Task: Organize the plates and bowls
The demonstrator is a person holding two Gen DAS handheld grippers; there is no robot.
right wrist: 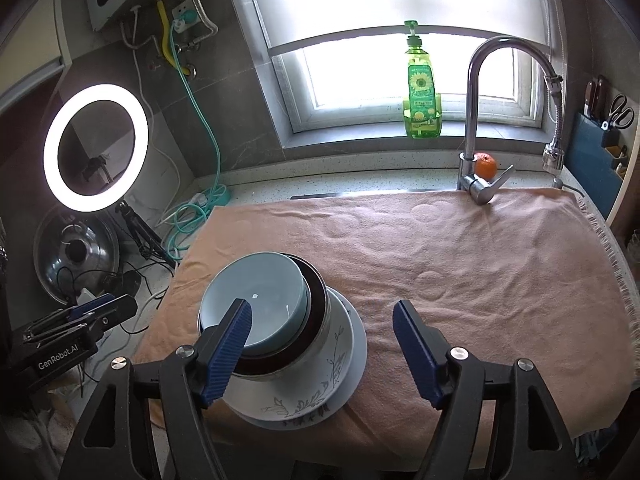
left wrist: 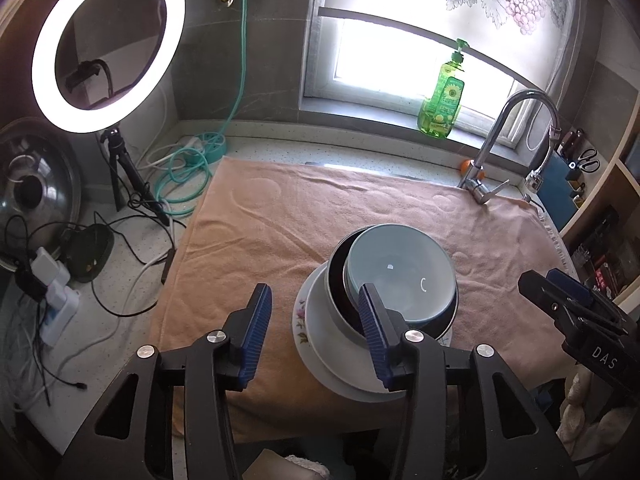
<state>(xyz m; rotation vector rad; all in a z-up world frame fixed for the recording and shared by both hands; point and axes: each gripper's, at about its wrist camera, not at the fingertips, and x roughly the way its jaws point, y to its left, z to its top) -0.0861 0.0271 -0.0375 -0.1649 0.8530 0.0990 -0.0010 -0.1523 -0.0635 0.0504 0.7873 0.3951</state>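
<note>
One stack of dishes stands on a peach towel [left wrist: 280, 220] [right wrist: 460, 280]. A pale blue bowl [left wrist: 400, 268] [right wrist: 260, 288] sits tilted inside a dark-lined metal bowl [left wrist: 339, 276] [right wrist: 316, 304]. Under them lie white plates with leaf and flower prints [left wrist: 328, 344] [right wrist: 344, 340]. My left gripper [left wrist: 314, 294] is open just left of the stack, its right finger in front of the bowls' rims. My right gripper [right wrist: 322, 308] is open at the stack's right side, its left finger overlapping the blue bowl. Neither gripper holds anything. Each gripper shows at the edge of the other's view.
A chrome faucet [right wrist: 476, 120], an orange [right wrist: 485, 166] and a green soap bottle [right wrist: 422, 96] stand behind the towel. To the left are a lit ring light [left wrist: 108, 44] on a tripod, tangled cables [left wrist: 120, 260] and a steel pot lid [left wrist: 32, 188]. A knife holder [right wrist: 596, 140] hangs at right.
</note>
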